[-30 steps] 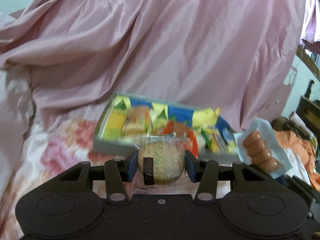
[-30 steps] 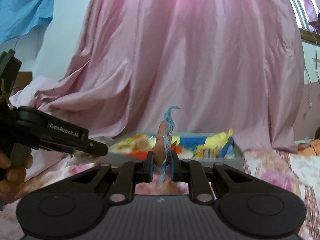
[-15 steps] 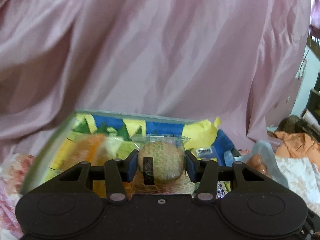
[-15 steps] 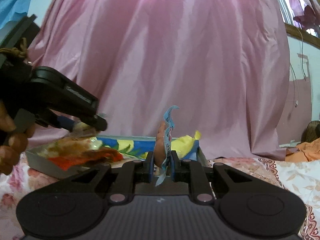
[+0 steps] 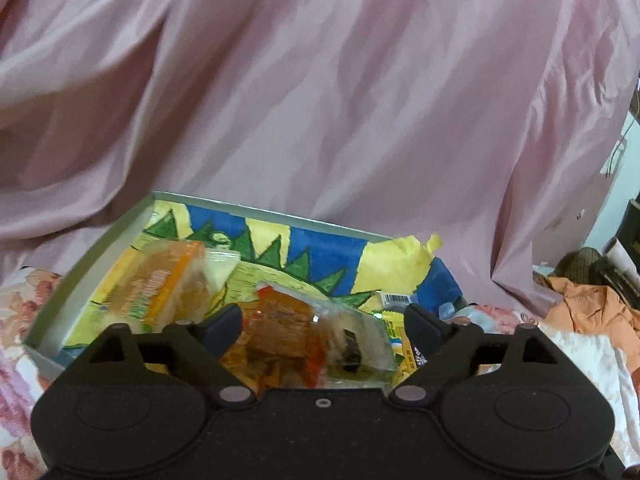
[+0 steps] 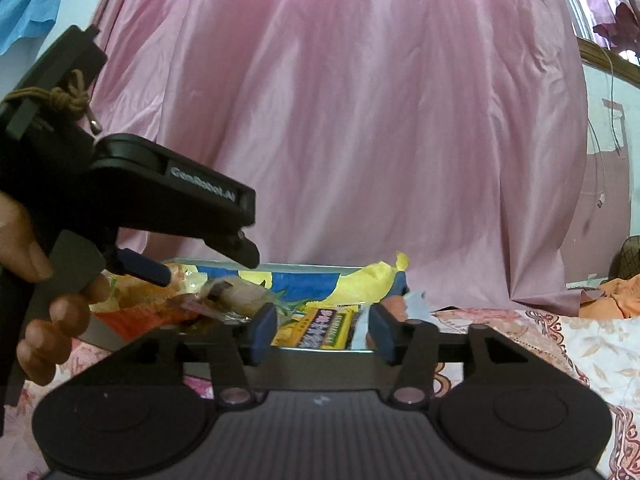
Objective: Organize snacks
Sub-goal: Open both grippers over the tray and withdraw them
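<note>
My left tool (image 5: pixel 322 326) hangs over the grey tray (image 5: pixel 84 276) on the floral bed (image 6: pixel 560 344), its jaws opening wide; the clear-wrapped round cake (image 5: pixel 352 344) lies loose between them on the orange packets (image 5: pixel 168 280), untouched by either pad. My right tool (image 6: pixel 322 330) sits at the tray's near rim, jaws opening, the sausage pack (image 6: pixel 404 304) just inside its right finger, free of it

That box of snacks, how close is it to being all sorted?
Several packets already lie in the box. Both tongs are opening: the left tongs have dropped a clear-wrapped cake onto the pile, and the right tongs are letting go of a blue-wrapped sausage pack at the box's edge. No loose snacks show outside it.
</note>
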Available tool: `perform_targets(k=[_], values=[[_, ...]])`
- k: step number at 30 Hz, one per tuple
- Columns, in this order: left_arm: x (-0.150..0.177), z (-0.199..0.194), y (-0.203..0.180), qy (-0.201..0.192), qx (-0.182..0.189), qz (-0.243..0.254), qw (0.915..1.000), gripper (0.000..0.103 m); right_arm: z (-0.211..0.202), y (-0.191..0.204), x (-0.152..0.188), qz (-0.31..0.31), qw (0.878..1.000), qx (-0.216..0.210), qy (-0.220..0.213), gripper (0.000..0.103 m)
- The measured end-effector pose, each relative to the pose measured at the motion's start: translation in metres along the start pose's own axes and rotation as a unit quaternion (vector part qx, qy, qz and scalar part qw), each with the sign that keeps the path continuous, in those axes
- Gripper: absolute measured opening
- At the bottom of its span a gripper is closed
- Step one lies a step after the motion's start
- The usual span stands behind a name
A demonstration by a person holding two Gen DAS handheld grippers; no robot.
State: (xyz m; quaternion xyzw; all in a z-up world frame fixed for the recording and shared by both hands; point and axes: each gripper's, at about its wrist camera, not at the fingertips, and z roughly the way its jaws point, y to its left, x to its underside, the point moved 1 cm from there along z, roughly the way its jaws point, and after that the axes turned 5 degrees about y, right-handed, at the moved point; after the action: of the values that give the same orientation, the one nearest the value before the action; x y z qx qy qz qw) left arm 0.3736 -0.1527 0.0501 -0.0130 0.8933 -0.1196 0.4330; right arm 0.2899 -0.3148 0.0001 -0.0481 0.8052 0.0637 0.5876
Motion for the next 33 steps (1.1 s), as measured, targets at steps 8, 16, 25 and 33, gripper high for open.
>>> perform_targets(k=[8, 16, 25, 33], values=[[-0.003, -0.054, 0.013, -0.046, -0.015, 0.001, 0.9988, 0.102, -0.034, 0.006, -0.024, 0.018, 0.999, 0.006, -0.031, 0.09], [0.005, -0.118, 0.032, -0.081, -0.024, -0.015, 0.9963, 0.102, -0.088, 0.02, -0.054, 0.02, 0.997, 0.023, -0.077, 0.103], [0.048, -0.186, 0.063, -0.104, -0.019, -0.039, 0.9936, 0.102, -0.153, 0.05, -0.058, -0.005, 0.994, 0.059, -0.093, 0.103], [0.1, -0.235, 0.094, -0.106, -0.033, -0.031, 0.9933, 0.102, -0.192, 0.073, -0.043, 0.026, 0.997, 0.011, -0.066, 0.103]])
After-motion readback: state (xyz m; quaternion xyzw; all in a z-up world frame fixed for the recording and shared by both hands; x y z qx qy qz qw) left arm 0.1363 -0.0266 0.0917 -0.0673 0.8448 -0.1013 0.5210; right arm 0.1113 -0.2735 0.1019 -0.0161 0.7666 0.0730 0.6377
